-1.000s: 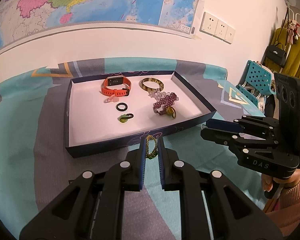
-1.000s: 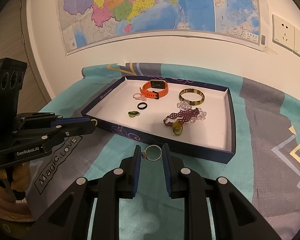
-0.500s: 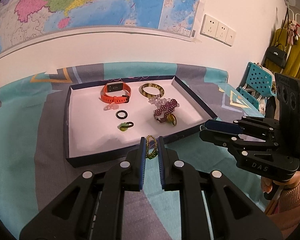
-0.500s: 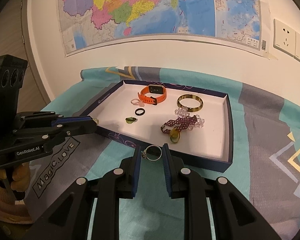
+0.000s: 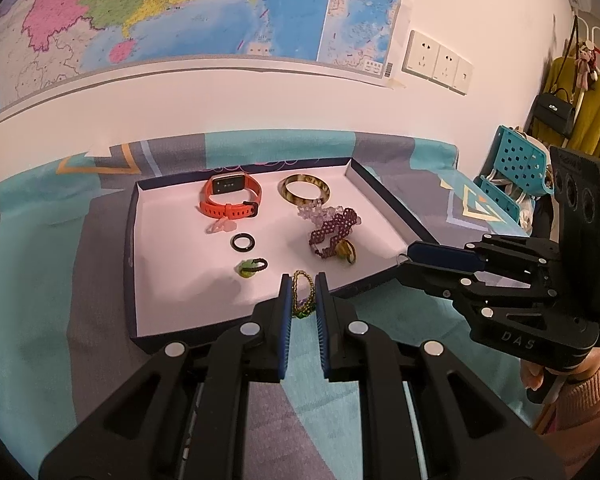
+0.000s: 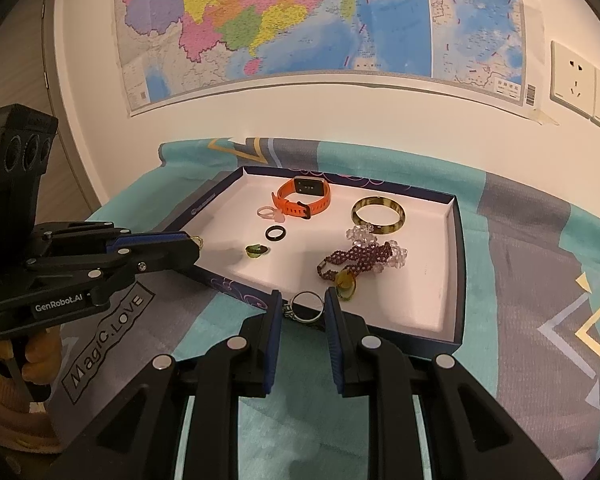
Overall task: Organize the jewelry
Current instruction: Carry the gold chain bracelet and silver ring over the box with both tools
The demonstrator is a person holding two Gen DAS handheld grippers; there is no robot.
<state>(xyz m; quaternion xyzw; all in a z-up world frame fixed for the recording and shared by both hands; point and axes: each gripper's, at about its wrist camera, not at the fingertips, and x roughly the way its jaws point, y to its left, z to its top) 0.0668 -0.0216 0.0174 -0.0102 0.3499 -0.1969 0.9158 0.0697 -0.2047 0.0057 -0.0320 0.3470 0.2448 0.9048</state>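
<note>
In the left wrist view the left gripper (image 5: 303, 294) is clamped on a small green-and-gold beaded bracelet (image 5: 302, 295) held over the near edge of the tray (image 5: 129, 248); I judge it best carried clear of the near wall and let go on the bare white floor ahead of the green ring (image 5: 250, 267), not on the purple beaded bracelet (image 5: 332, 231). In the right wrist view the right gripper (image 6: 302, 307) pinches a silver ring (image 6: 306, 307) above the tray's near wall, with an amber pendant (image 6: 346, 282) just beyond that could be knocked. Further back lie the orange watch (image 6: 303, 198) and the amber bangle (image 6: 378, 215), well out of the way.
</note>
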